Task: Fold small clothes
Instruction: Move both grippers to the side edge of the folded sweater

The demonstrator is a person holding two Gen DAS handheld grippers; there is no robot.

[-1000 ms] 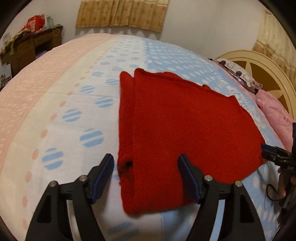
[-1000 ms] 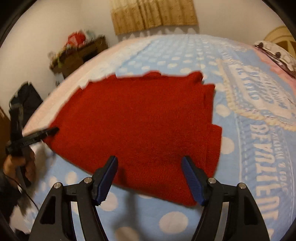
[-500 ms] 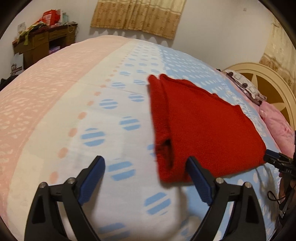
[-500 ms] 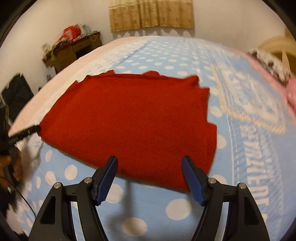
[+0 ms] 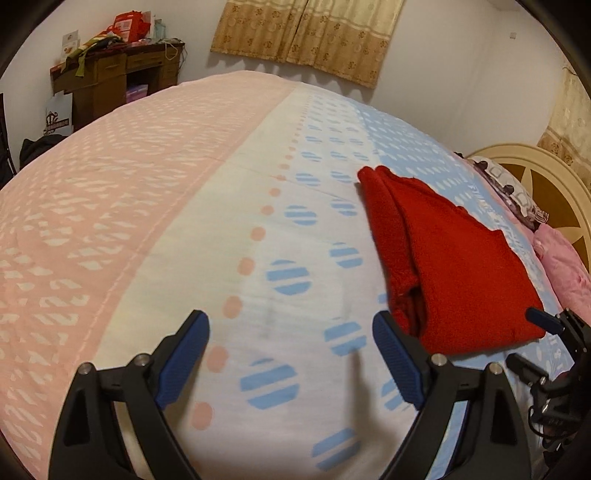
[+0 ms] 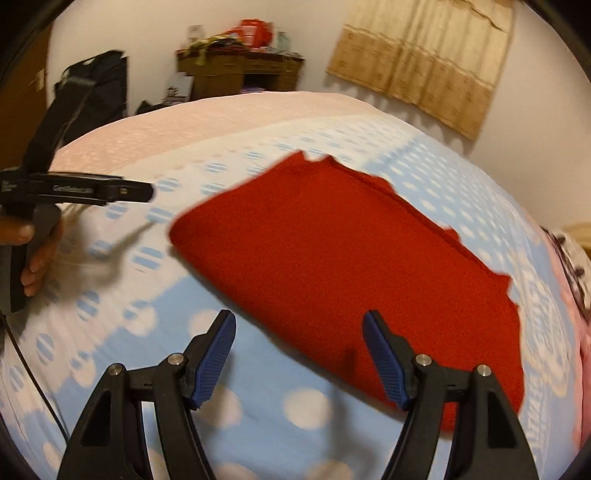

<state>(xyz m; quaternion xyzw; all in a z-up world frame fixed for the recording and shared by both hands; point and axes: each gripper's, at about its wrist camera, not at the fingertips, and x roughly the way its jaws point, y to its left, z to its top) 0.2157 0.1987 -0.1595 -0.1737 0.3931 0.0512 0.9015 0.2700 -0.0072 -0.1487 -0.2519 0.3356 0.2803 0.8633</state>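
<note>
The left gripper (image 5: 291, 354) stood wide apart, its jaws having just opened further, with nothing between the blue pads (image 5: 184, 358) but bare bedspread (image 5: 147, 221); its right pad sat just beside the near corner of the red garment (image 5: 450, 273) without pressing it. The right gripper (image 6: 299, 356) was likewise open and empty, its pads (image 6: 216, 354) hovering over the near edge of the garment (image 6: 332, 258), the right finger overlapping the red cloth in view, though whether it touched could not be told. The garment lay folded flat on the blue dotted part of the bedspread (image 6: 258, 398), a doubled edge showing along its left side in the left wrist view. From the right wrist view, the left gripper (image 6: 122, 192) appeared at the left, held by a hand (image 6: 35, 254) and clear of the cloth; that view was blurred. Beyond the bed stood a cluttered wooden desk (image 5: 118, 81), curtains (image 5: 310, 33) on the far wall, a pink pillow (image 5: 565, 266) and a rounded headboard (image 5: 546, 177) at the right.
</note>
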